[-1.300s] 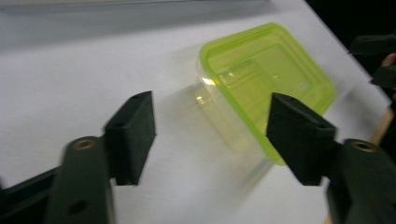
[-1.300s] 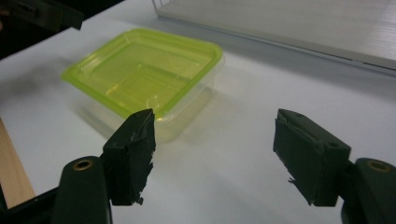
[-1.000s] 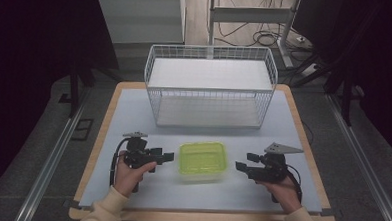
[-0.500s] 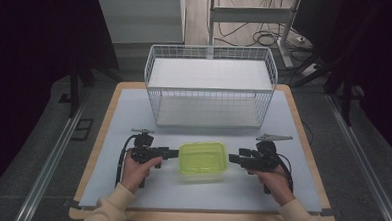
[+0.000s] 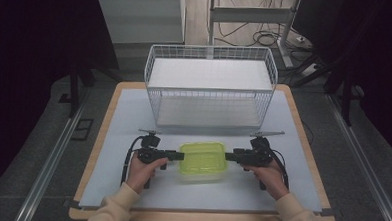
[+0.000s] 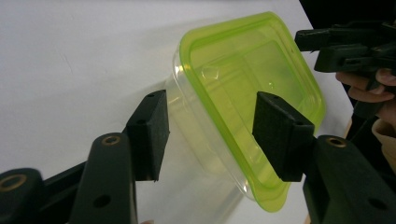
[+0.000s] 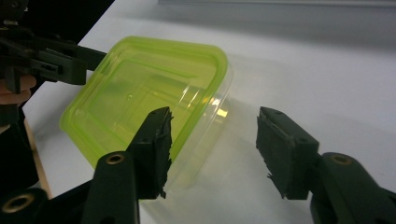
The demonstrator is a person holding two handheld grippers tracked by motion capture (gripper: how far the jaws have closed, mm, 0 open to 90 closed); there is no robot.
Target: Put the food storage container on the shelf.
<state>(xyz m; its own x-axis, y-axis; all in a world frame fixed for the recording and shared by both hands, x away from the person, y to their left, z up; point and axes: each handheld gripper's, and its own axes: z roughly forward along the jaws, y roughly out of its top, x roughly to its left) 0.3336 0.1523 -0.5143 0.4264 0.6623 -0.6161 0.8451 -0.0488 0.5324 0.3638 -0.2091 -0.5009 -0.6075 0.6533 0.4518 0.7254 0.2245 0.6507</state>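
Note:
A clear plastic container with a lime-green lid (image 5: pixel 203 160) sits on the white mat near the table's front. My left gripper (image 5: pixel 177 153) points at its left end and my right gripper (image 5: pixel 228 156) at its right end. In the left gripper view the container (image 6: pixel 243 70) has its near end between the jaws of my left gripper (image 6: pixel 212 135), which have just been closing, with gaps still at the pads. In the right gripper view the container (image 7: pixel 140 88) lies by the left pad of my right gripper (image 7: pixel 212 151), whose jaws have also been closing and stay wide.
A white wire basket (image 5: pixel 209 98) stands behind the container at the back of the table. White mat (image 5: pixel 118 117) lies bare to either side. The wooden table edge (image 5: pixel 199 218) runs just in front of the person's sleeves.
Both hands have moved inward from the sides, bringing the gripper tips up to the container's two ends. Both pairs of jaws have narrowed. The container has not shifted.

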